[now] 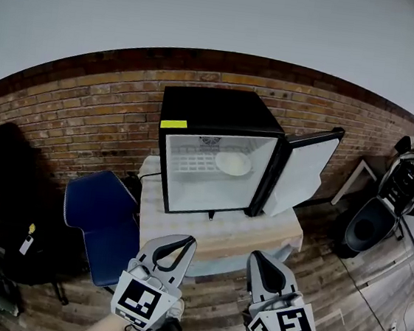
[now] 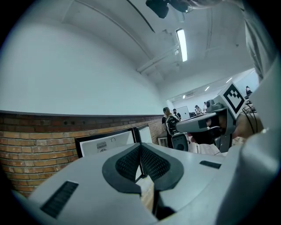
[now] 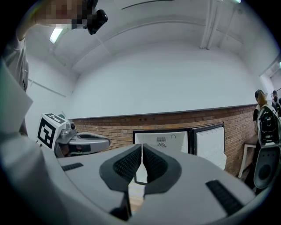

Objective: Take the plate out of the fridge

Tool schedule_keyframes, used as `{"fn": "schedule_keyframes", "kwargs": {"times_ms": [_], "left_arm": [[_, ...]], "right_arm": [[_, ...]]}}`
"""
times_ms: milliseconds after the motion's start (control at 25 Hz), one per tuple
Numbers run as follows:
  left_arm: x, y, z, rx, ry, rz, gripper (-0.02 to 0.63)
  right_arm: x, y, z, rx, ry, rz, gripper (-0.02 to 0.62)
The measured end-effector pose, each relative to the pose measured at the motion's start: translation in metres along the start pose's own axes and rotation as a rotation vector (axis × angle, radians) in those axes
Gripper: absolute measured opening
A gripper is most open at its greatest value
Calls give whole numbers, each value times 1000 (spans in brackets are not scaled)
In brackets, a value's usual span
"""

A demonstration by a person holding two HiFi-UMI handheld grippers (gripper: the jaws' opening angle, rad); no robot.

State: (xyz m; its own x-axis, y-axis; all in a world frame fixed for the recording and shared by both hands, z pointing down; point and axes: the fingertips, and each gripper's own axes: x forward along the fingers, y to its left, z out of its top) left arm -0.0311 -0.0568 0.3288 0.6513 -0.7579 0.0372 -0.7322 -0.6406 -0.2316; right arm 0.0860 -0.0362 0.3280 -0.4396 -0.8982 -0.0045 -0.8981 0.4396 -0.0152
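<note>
A black mini fridge (image 1: pixel 220 118) stands on a small cloth-covered table (image 1: pixel 258 237), its door (image 1: pixel 307 169) swung open to the right. On its wire shelf lies a pale round plate (image 1: pixel 233 162). Both grippers hover low in front of the table, well short of the fridge. My left gripper (image 1: pixel 186 240) is shut with nothing in it, and so is my right gripper (image 1: pixel 260 256). The left gripper view looks past the shut left gripper (image 2: pixel 140 149) to the fridge (image 2: pixel 105 143). In the right gripper view the right gripper (image 3: pixel 142 147) points at the open fridge (image 3: pixel 162 139).
A blue chair (image 1: pixel 101 212) stands left of the table, with a dark bag-laden chair (image 1: pixel 10 198) further left. A black round seat (image 1: pixel 367 224) and a white side table (image 1: pixel 358 174) are at the right. A brick wall (image 1: pixel 87 110) runs behind.
</note>
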Motion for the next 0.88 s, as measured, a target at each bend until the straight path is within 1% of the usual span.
{"fn": "schedule_keyframes", "kwargs": {"times_ms": [160,400,560,720,880], "left_arm": [[25,29,-6,-12,13,-6,20],[62,75,-7,-38,-6,-20,20],[89,105,-14,-44,0,-41,20],[119,132,-23,-12,-5,-69,20],[142,151,-25,-19,-9,-92,20]], "right_arm": [[36,-13,0,9,10,-17,31],[93,-29,3,14,31,-41,31],[133,-43,6,21,36,-65,31],[170,-58,9,13,44,-90,31],[198,-73,10,10,57,-119,32]]}}
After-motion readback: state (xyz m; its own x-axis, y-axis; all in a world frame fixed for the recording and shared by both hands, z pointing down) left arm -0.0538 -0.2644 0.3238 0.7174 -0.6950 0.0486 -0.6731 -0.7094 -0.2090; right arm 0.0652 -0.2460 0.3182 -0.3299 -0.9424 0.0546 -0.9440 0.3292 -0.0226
